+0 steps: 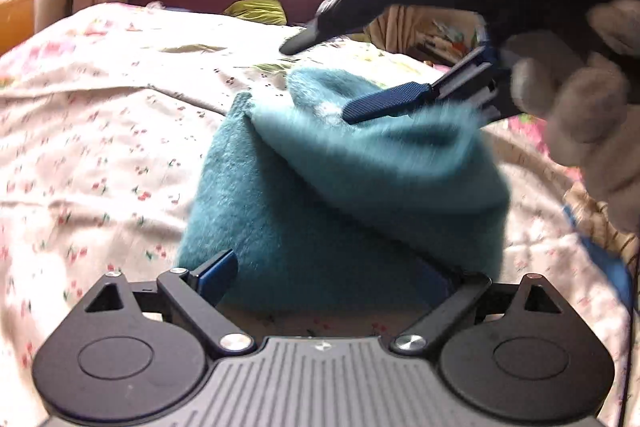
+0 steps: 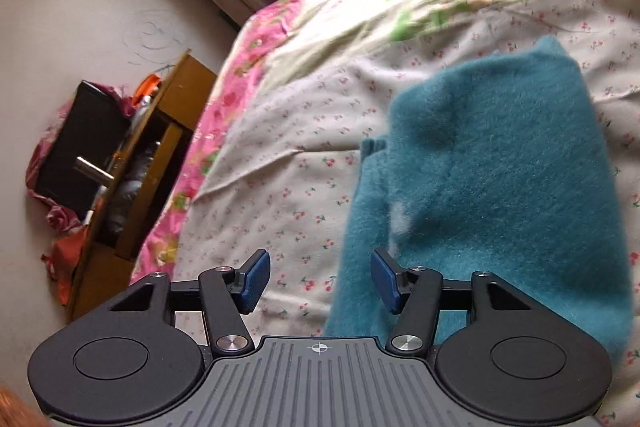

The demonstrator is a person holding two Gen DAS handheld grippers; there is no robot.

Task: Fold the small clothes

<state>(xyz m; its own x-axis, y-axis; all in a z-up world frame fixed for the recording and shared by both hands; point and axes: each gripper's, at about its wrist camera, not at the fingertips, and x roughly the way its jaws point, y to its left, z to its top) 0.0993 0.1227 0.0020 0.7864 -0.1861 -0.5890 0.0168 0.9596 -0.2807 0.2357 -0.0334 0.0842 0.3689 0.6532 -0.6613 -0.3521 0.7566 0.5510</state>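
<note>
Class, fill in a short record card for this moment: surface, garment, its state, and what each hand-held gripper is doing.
surface: floral bedsheet
garment: fuzzy teal cloth
state: partly folded, upper layer lying over the lower one
left hand-held gripper: open, fingers either side of the cloth's near edge
right hand-held gripper: open, above the cloth's edge, holding nothing
</note>
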